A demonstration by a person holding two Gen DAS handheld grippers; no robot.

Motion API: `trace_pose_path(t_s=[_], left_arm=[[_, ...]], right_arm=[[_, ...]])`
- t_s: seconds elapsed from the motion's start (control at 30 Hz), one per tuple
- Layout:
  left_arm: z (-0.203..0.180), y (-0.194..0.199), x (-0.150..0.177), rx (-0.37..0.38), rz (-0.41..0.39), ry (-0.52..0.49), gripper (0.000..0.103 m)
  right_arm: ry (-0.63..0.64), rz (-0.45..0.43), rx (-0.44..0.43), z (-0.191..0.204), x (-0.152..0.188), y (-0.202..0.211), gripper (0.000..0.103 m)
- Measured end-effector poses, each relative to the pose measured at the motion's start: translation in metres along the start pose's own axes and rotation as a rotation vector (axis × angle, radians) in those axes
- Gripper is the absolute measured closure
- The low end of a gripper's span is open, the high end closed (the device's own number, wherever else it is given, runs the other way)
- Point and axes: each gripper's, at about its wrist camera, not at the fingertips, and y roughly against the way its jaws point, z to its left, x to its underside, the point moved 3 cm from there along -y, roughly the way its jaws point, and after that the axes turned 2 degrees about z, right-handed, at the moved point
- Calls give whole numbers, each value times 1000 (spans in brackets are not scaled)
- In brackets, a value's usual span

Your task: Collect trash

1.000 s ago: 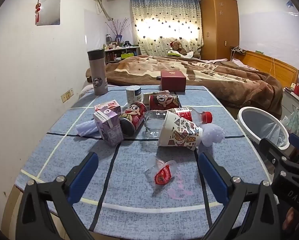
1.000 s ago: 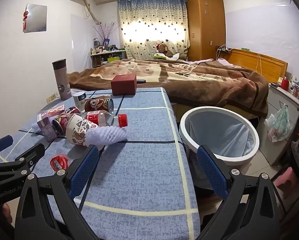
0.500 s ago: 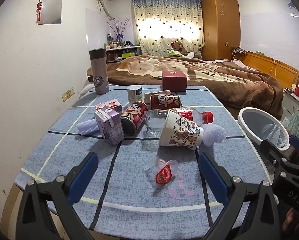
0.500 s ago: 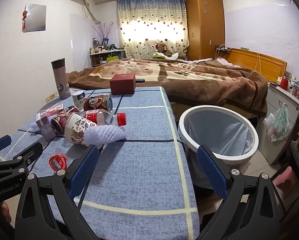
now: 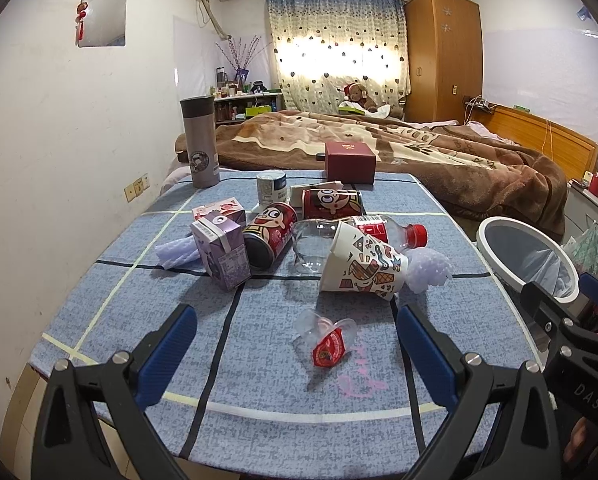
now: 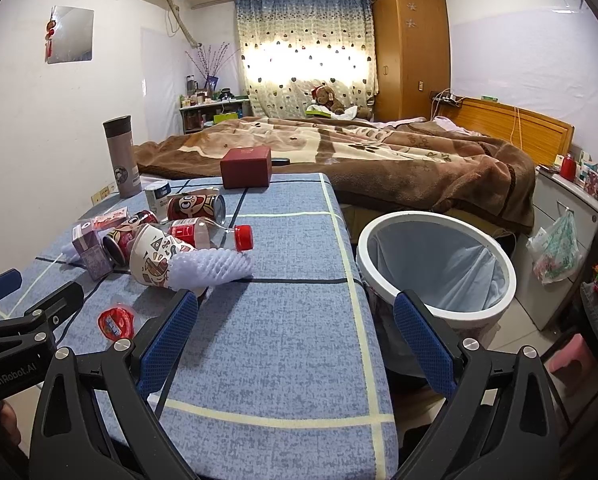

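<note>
Trash lies on the blue table (image 5: 139,280): a small clear jelly cup with a red lid (image 5: 326,338), a patterned paper cup on its side (image 5: 363,262), a clear bottle with a red cap (image 5: 363,232), two red cans (image 5: 273,234), purple cartons (image 5: 223,254) and white foam nets (image 5: 429,268). My left gripper (image 5: 295,354) is open and empty, just in front of the jelly cup. My right gripper (image 6: 297,334) is open and empty over the table's right edge, beside the white bin (image 6: 435,266).
A grey thermos (image 5: 200,142), a small white tin (image 5: 271,188) and a dark red box (image 5: 350,162) stand at the table's far end. A bed with a brown blanket (image 6: 379,160) lies behind. A drawer unit with a hanging bag (image 6: 559,248) is right of the bin.
Both views have shifted slightly; the left gripper has edged a little closer to the table and jelly cup. Both grippers stay open and empty.
</note>
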Motion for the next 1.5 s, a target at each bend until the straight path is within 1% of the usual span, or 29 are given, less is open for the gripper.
trace_pose_path(t_s=[0.23,0.27,1.5], left_arm=[[-4,0,0,4,1,-7,1],[2,1,0,9,2,-2,1],[5,0,1,0,4,10,1]], right_arm=[[1,2,1,-1,0,0,2],[1,2,2,-1,0,1,2],[2,3,7,-3,0,2,2]])
